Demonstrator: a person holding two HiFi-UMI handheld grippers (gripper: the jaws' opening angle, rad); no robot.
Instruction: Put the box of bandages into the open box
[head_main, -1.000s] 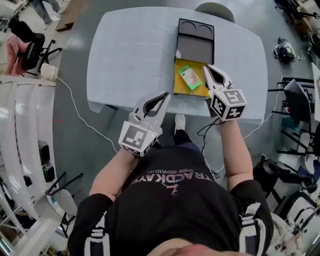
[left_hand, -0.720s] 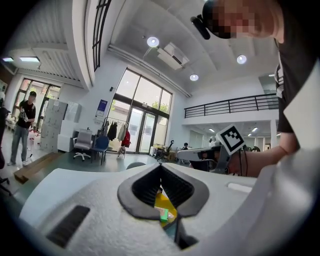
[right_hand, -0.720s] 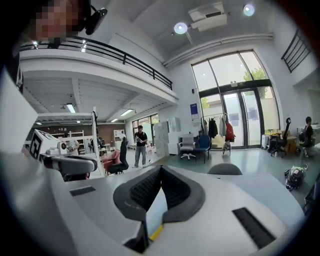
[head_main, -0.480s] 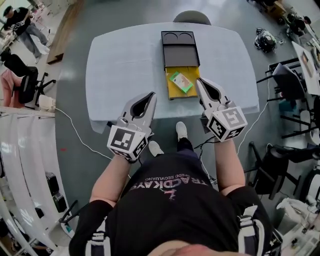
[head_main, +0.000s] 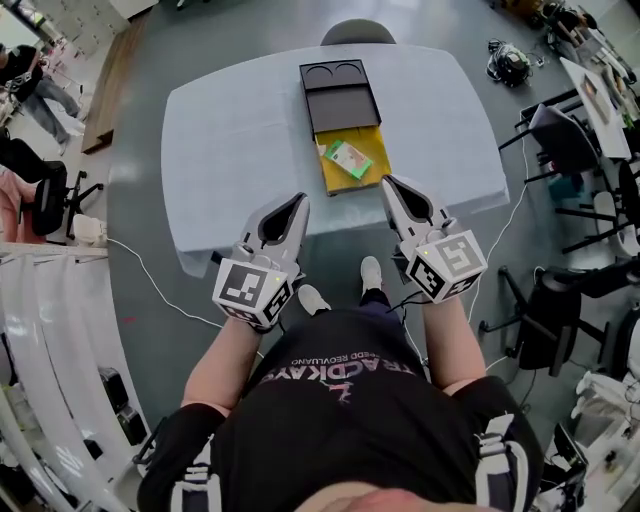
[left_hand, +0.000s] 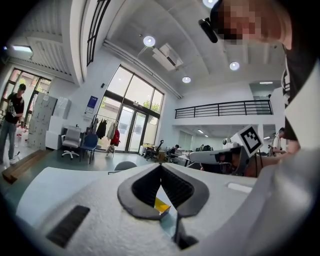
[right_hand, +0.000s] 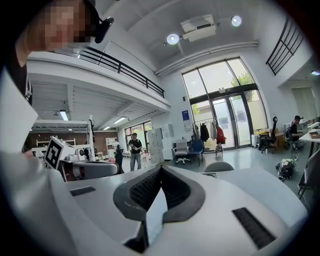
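A person stands at the near edge of a pale-clothed table (head_main: 230, 130), a gripper in each hand. The green box of bandages (head_main: 347, 158) lies inside the yellow tray of the open box (head_main: 372, 166), which sits by the middle of the tabletop's near edge, its dark lid (head_main: 340, 100) lying open toward the far edge. The left gripper (head_main: 299, 203) hovers over the near edge, left of the tray, fingers together and empty. The right gripper (head_main: 386, 184), fingers likewise closed on nothing, points at the tray's near right corner.
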